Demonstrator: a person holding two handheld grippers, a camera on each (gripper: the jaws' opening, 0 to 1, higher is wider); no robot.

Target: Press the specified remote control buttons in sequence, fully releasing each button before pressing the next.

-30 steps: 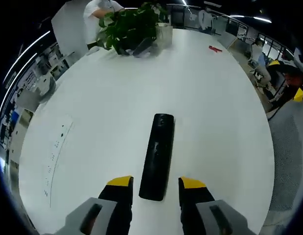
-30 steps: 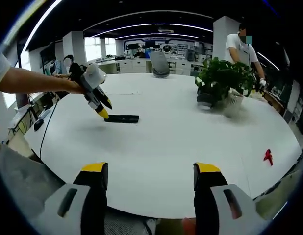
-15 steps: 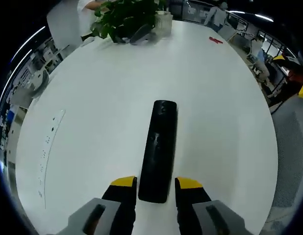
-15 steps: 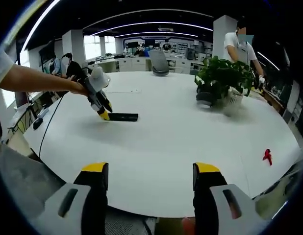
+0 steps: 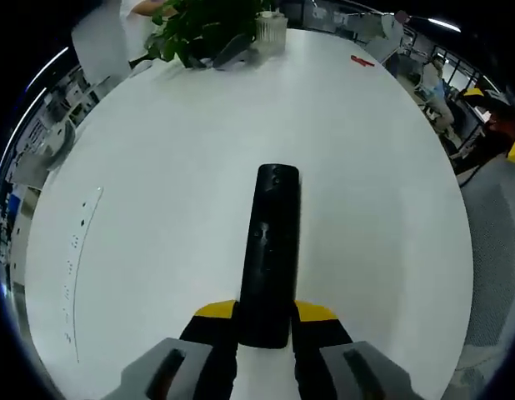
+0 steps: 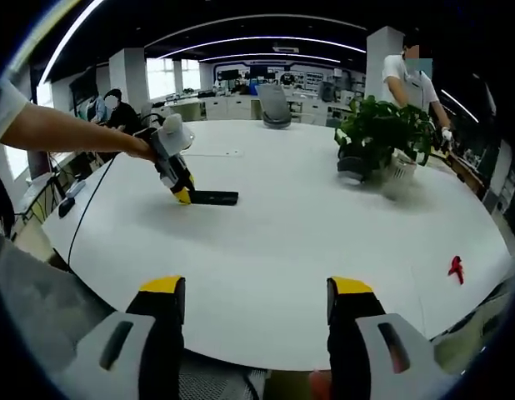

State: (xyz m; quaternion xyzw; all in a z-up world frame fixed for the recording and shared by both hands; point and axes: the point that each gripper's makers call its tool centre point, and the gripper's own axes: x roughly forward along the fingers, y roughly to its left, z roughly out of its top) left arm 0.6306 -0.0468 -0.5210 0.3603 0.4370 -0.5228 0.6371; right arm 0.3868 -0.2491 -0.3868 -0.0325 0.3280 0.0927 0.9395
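A slim black plastic remote control (image 5: pixel 270 250) lies flat on the round white table (image 5: pixel 174 167), well apart from the leafy green potted plant (image 6: pixel 381 133). The left gripper (image 5: pixel 266 312) has its yellow-tipped jaws closed against the remote's near end. The right gripper (image 6: pixel 256 292) hovers at the table's edge, jaws spread wide, holding nothing.

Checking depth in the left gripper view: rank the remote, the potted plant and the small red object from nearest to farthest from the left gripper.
1. Black remote: its near end lies between the left gripper jaws.
2. Potted plant: far edge of the white table, upper left.
3. Small red object: far edge, upper right. Too close to the plant to rank firmly.
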